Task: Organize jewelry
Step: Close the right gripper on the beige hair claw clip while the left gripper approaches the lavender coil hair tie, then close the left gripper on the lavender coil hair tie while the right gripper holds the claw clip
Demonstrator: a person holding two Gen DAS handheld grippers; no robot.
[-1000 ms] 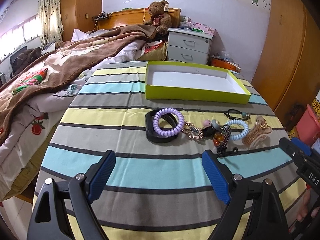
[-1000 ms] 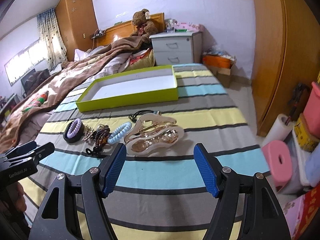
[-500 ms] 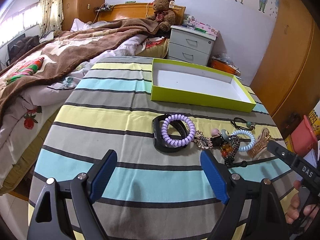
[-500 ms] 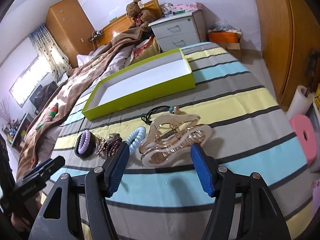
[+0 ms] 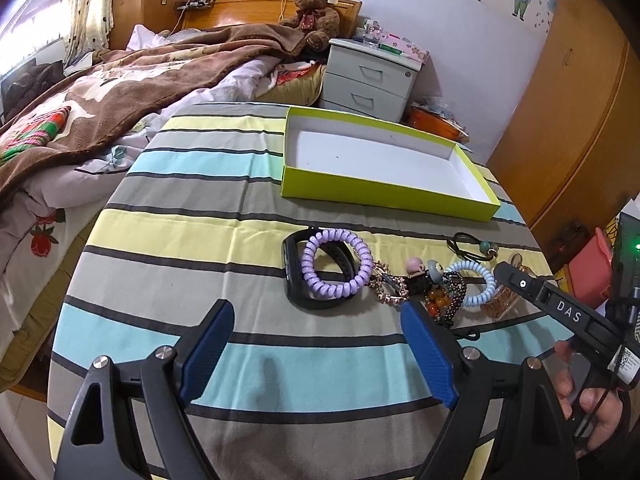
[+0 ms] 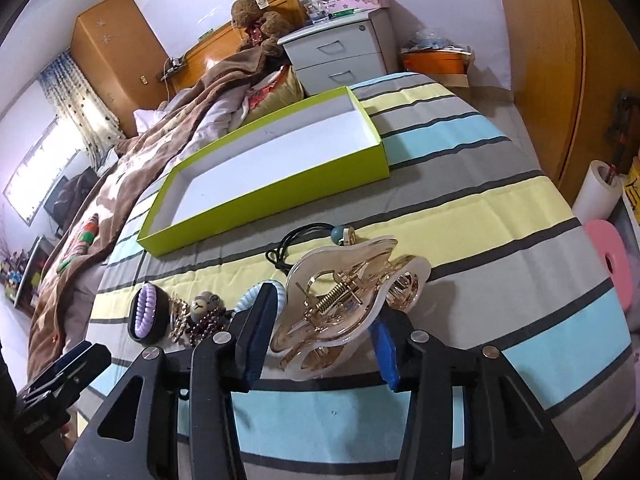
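A translucent golden hair claw [image 6: 344,304] with a visible spring lies on its side on the striped cloth, at the right end of a row of jewelry. Beside it lie a pale blue coil band [image 5: 476,284], dark and amber beaded pieces [image 5: 440,300], and a lilac coil band [image 5: 336,264] resting on a black bracelet [image 5: 292,276]. A black cord with a teal bead [image 6: 304,240] lies behind. The green box [image 5: 384,196] with a white inside stands empty beyond them.

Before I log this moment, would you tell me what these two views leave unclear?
- Right wrist view: whether the right gripper pads already press the hair claw clip; its jaws have just been closing around it, and the clip hides the contact.
- Left wrist view: the clip is mostly hidden behind the right gripper's finger.
- Both views: the beaded pieces are tangled, too small to separate.
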